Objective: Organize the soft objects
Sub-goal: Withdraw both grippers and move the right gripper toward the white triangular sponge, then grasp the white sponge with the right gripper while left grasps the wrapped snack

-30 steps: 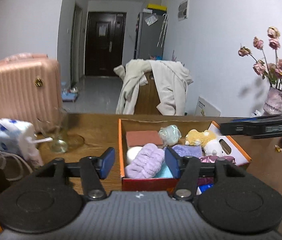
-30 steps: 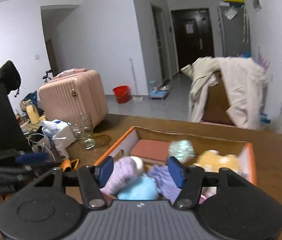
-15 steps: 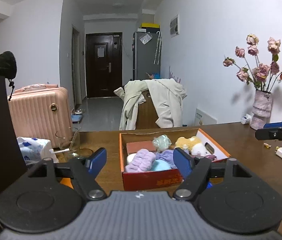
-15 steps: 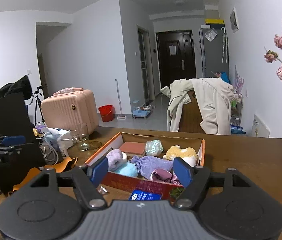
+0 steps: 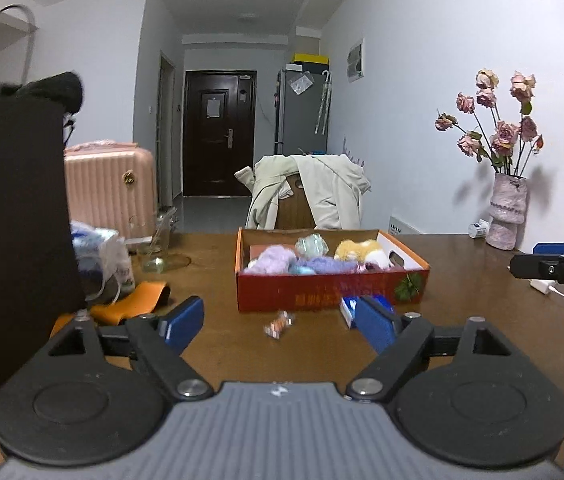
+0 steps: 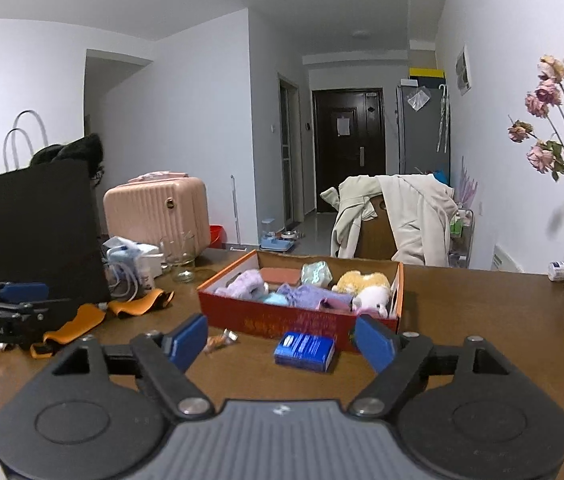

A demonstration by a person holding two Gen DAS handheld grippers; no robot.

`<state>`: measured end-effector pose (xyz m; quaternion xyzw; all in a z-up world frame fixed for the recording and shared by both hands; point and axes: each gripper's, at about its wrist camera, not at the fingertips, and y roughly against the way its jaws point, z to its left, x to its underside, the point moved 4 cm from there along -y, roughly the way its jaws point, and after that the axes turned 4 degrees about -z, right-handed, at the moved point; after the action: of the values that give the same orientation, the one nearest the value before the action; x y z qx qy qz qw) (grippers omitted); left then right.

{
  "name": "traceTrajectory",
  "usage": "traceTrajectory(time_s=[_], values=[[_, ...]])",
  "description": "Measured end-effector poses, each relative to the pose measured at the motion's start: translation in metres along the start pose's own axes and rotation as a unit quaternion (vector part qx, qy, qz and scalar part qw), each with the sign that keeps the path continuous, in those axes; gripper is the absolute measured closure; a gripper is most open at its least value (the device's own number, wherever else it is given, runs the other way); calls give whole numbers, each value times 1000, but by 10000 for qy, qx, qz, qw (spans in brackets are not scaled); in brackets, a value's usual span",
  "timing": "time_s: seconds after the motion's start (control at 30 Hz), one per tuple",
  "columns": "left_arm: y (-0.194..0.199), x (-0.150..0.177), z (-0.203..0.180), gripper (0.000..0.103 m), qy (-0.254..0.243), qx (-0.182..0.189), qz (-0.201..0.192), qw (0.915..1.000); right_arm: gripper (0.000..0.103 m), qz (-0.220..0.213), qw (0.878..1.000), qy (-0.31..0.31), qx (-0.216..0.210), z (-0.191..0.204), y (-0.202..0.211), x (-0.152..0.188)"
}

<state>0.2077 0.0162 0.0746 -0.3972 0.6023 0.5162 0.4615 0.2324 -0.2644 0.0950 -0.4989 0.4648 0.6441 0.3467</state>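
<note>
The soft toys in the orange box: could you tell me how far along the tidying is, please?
Done: the soft toys and purple cloths lie in the orange box. In hand: nothing; left hand-held gripper and right hand-held gripper are open, jaws just widened. Left: a candy wrapper and blue packet on the table.

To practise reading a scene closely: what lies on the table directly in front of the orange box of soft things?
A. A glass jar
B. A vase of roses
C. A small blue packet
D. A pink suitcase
C: the small blue packet lies on the table just before the orange box.
</note>
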Motion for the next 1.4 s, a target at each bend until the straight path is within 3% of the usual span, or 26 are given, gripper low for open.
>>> traceTrajectory(time_s=[0.2,0.43,0.63,0.9,1.1,1.3,1.4], values=[[38,41,11,15,406,45,129,9991,18,127,9996,-262,51,13,42,51],[41,62,19,15,387,-78,422,9983,18,454,9986,-232,117,30,54,92],[25,62,18,15,394,-66,512,9979,18,687,9971,-220,248,30,35,102],[-28,73,17,15,260,-145,950,9950,21,1137,9924,-436,196,19,-13,116],[-82,80,15,17,216,-99,1284,9914,35,1401,9884,-585,71,14,-58,123],[-127,79,17,22,162,-34,1456,9892,72,1524,9862,-580,290,6,-94,124],[-147,73,19,24,77,-1,1452,9894,74,1454,9867,-667,275,0,-105,120]])
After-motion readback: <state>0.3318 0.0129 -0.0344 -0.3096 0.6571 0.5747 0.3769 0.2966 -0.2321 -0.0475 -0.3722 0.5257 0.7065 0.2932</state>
